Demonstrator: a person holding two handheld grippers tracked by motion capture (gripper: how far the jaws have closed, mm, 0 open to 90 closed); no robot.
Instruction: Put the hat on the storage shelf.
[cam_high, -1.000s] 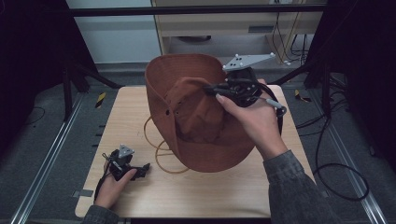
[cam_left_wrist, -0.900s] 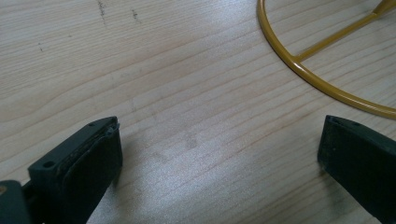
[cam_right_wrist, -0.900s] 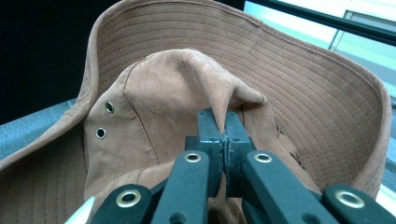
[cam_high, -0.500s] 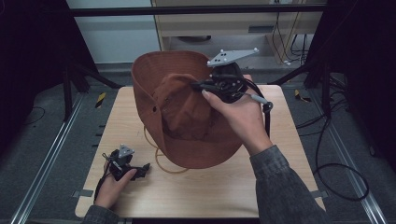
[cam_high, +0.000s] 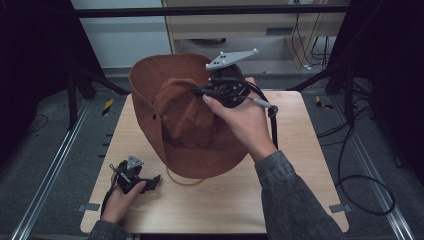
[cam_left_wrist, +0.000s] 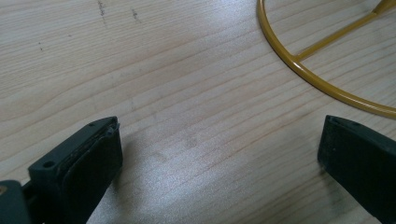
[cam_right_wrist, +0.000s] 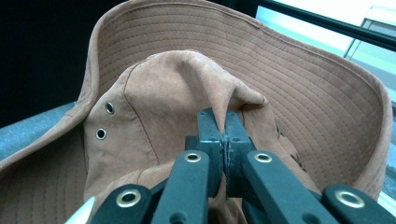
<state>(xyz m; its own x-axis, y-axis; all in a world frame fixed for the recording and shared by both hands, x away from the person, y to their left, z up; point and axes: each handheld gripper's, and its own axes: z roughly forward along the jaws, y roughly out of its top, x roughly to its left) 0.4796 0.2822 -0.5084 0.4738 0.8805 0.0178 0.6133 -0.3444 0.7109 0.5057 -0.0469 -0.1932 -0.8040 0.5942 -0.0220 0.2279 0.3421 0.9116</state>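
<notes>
Right tool (cam_right_wrist: 223, 122) pinches a fold of soft brown suede hat (cam_right_wrist: 177, 88); left tool (cam_left_wrist: 219, 154) gapes over grained wood

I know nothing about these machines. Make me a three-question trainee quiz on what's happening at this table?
1. True or false: the right gripper is shut on the crown of the brown hat.
2. The left gripper has its jaws: A) pinching the hat, B) open above the wooden table, C) closed on the yellow wire ring.
3. Fill in: two small metal ______ sit in the side of the hat's crown.

Key: 1 true. 2 B. 3 eyelets.
</notes>
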